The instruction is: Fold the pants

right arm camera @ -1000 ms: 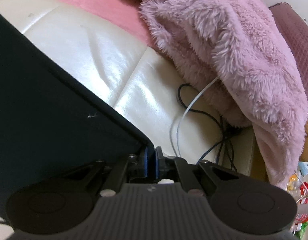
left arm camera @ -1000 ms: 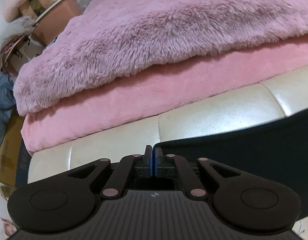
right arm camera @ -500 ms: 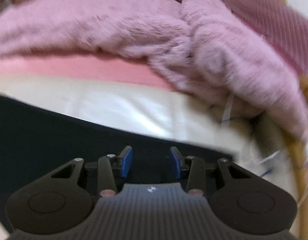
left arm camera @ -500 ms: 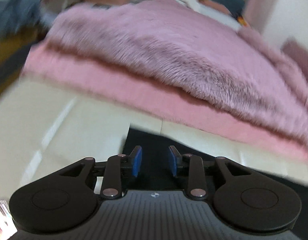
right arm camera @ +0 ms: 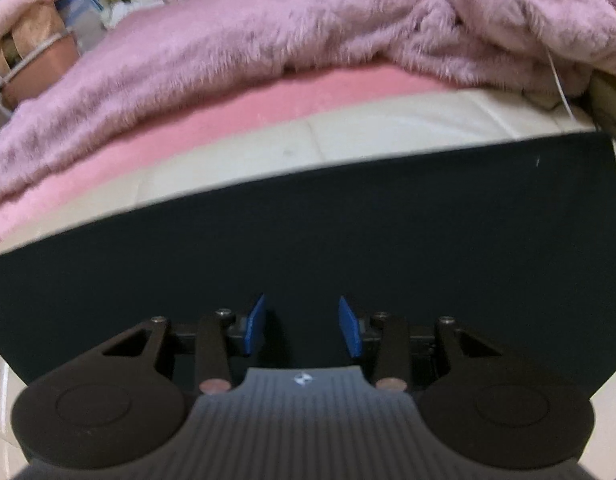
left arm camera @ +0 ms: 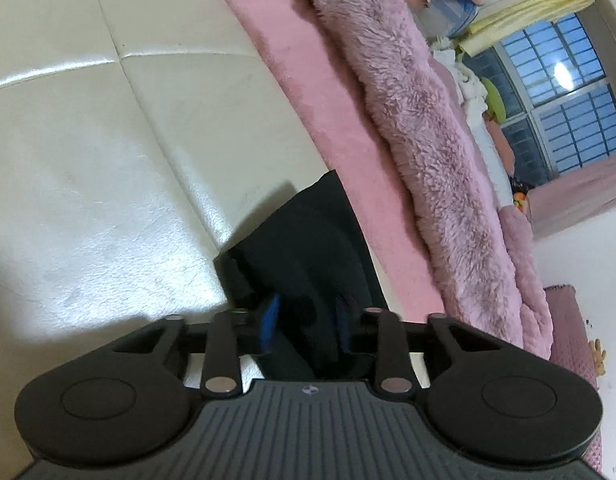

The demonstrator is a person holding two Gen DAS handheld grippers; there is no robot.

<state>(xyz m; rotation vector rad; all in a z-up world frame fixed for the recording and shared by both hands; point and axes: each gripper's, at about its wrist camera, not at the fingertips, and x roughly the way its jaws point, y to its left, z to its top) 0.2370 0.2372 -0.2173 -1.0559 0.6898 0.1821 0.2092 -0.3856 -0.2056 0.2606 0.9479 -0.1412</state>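
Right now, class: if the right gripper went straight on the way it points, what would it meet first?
Most likely the dark pants: they fill the view directly ahead of the open right gripper. How far off is unclear. Beyond lie the cream cushion and fluffy blanket.

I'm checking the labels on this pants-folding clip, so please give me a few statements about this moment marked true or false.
1. The right gripper is open. True.
2. The left gripper is shut tight on the pants. False: its fingers are apart, with dark cloth between them.
3. The pants are pink. False: they are dark, nearly black.
4. The pants lie on a cream cushion. True.
5. A fluffy blanket lies beyond the pants. True.
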